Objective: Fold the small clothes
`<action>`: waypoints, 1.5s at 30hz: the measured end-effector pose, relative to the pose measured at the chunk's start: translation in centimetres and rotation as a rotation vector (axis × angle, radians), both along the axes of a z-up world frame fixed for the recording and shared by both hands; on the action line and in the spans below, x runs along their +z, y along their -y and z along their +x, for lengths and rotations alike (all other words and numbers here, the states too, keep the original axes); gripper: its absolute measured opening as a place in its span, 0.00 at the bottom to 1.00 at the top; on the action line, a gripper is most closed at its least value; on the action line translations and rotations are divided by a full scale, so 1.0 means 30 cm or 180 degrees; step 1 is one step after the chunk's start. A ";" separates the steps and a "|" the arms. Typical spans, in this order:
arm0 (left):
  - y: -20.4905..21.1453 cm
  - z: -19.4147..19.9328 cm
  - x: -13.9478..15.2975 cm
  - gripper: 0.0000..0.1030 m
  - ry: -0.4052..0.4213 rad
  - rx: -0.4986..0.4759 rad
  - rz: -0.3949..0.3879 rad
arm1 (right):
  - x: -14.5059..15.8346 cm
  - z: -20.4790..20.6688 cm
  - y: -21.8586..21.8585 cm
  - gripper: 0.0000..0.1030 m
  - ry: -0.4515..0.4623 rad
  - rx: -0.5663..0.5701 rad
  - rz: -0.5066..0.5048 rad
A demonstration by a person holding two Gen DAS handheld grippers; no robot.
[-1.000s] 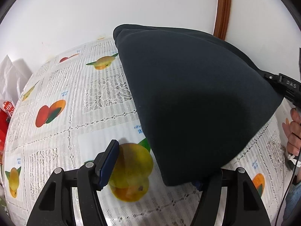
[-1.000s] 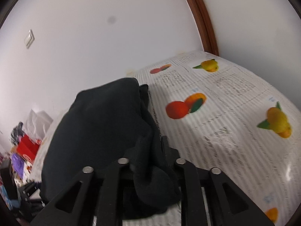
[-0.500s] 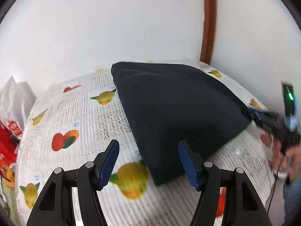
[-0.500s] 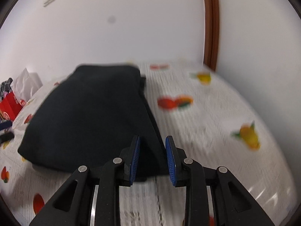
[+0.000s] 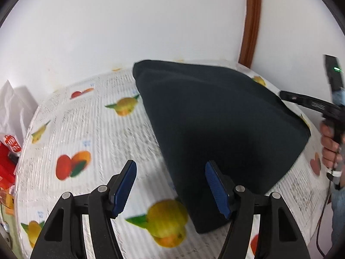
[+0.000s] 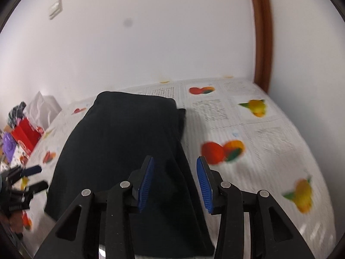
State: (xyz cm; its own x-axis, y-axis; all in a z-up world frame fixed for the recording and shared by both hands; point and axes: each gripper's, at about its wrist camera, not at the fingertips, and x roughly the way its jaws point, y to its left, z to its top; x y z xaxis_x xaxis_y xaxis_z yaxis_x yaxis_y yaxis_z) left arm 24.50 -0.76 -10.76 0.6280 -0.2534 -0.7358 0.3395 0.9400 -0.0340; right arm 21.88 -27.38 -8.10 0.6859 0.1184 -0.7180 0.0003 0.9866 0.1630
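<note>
With the folded dark garment [image 6: 120, 151] lying flat on the fruit-print worktop [image 6: 269, 151], the left gripper [image 5: 170, 185] released and the right gripper [image 6: 174, 179] just opening off it, a dragging jaw could undo the fold

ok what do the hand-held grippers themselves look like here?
Left hand-held gripper and right hand-held gripper: matte black linkage arms with silver rivets, ribbed blue rubber pads. From the left view, the right unit has a black handle, green LED and dangling cable.
</note>
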 end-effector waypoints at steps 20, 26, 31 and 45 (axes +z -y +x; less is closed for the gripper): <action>-0.042 0.078 -0.056 0.64 -0.0206 -0.0095 -0.0100 | 0.012 0.313 -0.023 0.33 -0.0313 -0.0097 -0.0044; -0.048 0.088 -0.065 0.63 -0.0257 -0.0100 -0.0171 | -0.091 0.515 -0.056 0.09 -0.0740 -0.0037 0.0199; -0.053 0.082 -0.063 0.63 -0.0292 -0.0104 -0.0178 | -0.035 0.524 -0.054 0.11 -0.0353 0.0100 0.0294; -0.036 -0.024 -0.051 0.63 -0.0383 -0.0175 -0.0416 | -0.013 0.024 0.087 0.41 -0.0237 -0.0024 0.0328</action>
